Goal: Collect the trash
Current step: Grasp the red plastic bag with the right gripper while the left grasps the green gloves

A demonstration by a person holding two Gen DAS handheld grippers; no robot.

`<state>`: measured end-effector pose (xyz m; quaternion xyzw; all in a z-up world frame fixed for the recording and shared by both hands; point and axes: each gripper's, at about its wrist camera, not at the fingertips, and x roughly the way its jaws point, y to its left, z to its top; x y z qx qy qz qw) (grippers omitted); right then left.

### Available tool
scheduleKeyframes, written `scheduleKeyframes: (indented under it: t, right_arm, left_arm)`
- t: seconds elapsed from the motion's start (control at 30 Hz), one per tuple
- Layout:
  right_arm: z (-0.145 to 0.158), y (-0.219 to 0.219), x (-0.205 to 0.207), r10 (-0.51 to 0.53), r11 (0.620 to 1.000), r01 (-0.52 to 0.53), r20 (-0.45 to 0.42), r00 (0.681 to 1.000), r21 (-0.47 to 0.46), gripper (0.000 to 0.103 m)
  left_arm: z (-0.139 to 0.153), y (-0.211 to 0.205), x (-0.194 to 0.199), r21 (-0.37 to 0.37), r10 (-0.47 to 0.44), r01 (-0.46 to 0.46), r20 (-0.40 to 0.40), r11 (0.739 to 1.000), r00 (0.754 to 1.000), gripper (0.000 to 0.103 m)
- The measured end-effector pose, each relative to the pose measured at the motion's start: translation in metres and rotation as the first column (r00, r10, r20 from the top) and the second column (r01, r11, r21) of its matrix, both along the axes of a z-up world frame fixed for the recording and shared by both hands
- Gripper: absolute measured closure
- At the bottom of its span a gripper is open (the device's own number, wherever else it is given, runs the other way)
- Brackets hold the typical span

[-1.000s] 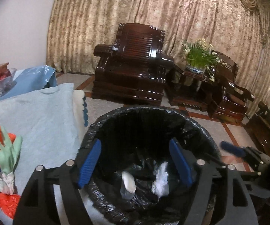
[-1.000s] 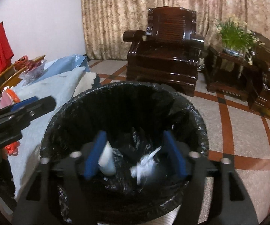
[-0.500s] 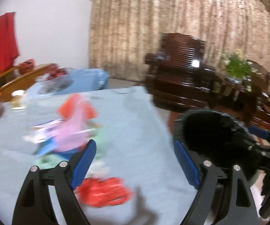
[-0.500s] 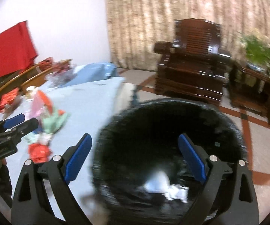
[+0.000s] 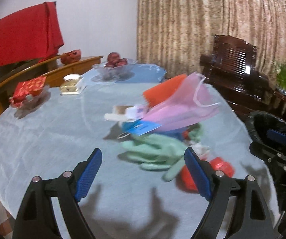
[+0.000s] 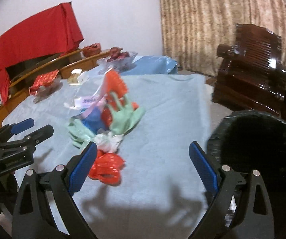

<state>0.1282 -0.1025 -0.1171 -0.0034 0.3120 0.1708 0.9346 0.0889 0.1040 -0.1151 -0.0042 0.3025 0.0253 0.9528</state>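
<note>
Tongs (image 5: 143, 171) twice, both agape; two green gloves (image 5: 155, 151); one bin (image 6: 262, 139).

A loose heap of trash (image 5: 162, 123) lies on the blue tablecloth: pale green rubber gloves (image 5: 157, 153), a pink bag (image 5: 182, 109) over an orange one, a blue piece, and crumpled red plastic (image 6: 107, 167) at the heap's 6 o'clock. The black-lined bin (image 6: 258, 139) stands at 3 o'clock off the table edge, its contents too dark to tell.
</note>
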Motion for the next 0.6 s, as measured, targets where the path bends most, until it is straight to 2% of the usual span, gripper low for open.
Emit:
scheduleKeyframes:
  t: [0.1, 0.4, 0.57, 0.6]
  right_arm:
    - [-0.01, 0.013, 0.005, 0.011, 1.0, -0.012, -0.019, 1.0, -0.013, 0.014]
    - [-0.04, 0.036, 0.013, 0.053, 0.997, -0.059, -0.106, 0.993, -0.051, 0.029]
    - [-0.047, 0.041, 0.017, 0.101, 0.994, -0.106, -0.159, 0.982, -0.027, 0.052]
    - [-0.048, 0.042, 0.017, 0.118, 0.992, -0.122, -0.169, 0.979, -0.018, 0.062]
  left_arm:
    - [-0.002, 0.003, 0.003, -0.002, 0.017, -0.017, -0.01, 1.0, 1.0, 0.02]
    - [-0.01, 0.013, 0.013, -0.025, 0.043, -0.044, -0.026, 0.999, 0.999, 0.02]
    - [-0.014, 0.01, 0.016, -0.029, 0.038, -0.039, -0.032, 0.999, 0.999, 0.02]
    - [-0.014, 0.009, 0.017, -0.031, 0.036, -0.037, -0.034, 0.999, 0.999, 0.02]
